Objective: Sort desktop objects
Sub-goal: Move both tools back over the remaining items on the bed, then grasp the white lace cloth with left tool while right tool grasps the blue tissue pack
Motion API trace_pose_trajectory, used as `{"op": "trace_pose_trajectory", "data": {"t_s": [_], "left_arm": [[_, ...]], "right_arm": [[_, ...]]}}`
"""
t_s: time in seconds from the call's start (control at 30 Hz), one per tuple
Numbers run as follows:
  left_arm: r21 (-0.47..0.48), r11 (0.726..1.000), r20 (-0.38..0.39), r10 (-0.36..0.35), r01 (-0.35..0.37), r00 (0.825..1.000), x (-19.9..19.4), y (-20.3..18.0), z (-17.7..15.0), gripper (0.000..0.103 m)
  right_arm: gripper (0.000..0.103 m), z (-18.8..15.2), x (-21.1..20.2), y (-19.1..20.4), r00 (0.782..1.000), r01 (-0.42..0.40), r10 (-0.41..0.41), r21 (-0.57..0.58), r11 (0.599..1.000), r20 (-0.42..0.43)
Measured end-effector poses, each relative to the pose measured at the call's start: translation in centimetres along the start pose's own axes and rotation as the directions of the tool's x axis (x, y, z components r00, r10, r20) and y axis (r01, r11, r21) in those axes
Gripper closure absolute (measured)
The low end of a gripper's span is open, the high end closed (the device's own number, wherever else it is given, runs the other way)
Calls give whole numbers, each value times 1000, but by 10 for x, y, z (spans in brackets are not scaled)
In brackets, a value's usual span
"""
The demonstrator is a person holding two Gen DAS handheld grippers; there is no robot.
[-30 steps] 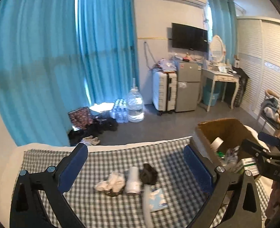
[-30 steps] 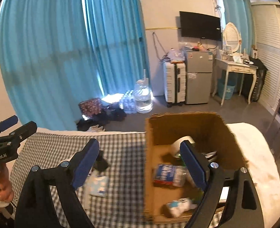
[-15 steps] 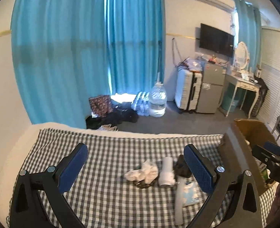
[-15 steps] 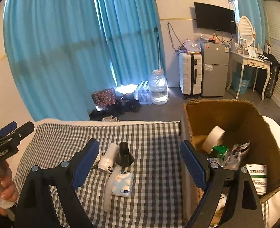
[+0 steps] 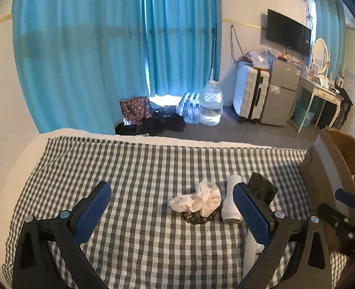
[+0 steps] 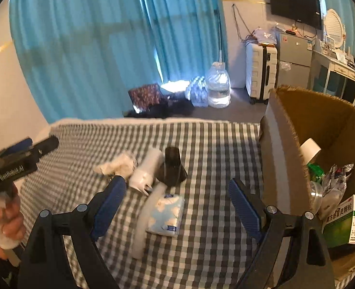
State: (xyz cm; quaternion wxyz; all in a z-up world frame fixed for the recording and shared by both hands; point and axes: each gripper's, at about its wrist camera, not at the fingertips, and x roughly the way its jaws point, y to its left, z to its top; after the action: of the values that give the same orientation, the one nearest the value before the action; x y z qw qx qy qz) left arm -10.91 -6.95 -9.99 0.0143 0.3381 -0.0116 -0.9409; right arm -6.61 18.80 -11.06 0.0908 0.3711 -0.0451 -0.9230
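The room is lit by daylight. It comes through a gap low down between the blue curtains [image 5: 119, 55], and the floor below that gap glows white. The curtains shine soft blue. The checked cloth [image 5: 139, 168] is bright far from the curtains and has soft, dim shadows under the small things on it. The left wrist view is sharp. The right wrist view is smeared, most of all on its left side, where the cloth squares run together. Both views bend at the edges, with black corners. The cardboard box [image 6: 321, 120] looks dark inside, maybe from shadow.
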Motion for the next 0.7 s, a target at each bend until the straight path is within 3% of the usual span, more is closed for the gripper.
{"op": "trace_pose_trajectory", "data": {"t_s": [0.07,0.2,0.33,0.5,0.63,0.7], "left_arm": [[16,1000,-5,3,-3,1000,6,1,-2,0],[48,999,-76,27,-24,997,26,1,-4,0],[43,999,-115,23,-18,993,41,3,-11,0],[57,998,-147,26,-17,989,61,-1,-19,0],[87,996,-226,25,-5,974,86,-8,-24,0],[103,995,-254,36,-10,967,96,-11,-28,0]], "right_arm": [[16,-3,5,0,999,-34,34,-26,999,-6],[16,-16,25,3,999,6,-11,-92,996,-48],[26,-26,45,0,994,-26,19,-67,997,-104],[29,-33,54,4,992,-44,36,-66,997,-121],[41,-42,71,2,985,-21,8,-72,997,-171],[42,-45,77,0,981,-27,16,-54,998,-193]]}}
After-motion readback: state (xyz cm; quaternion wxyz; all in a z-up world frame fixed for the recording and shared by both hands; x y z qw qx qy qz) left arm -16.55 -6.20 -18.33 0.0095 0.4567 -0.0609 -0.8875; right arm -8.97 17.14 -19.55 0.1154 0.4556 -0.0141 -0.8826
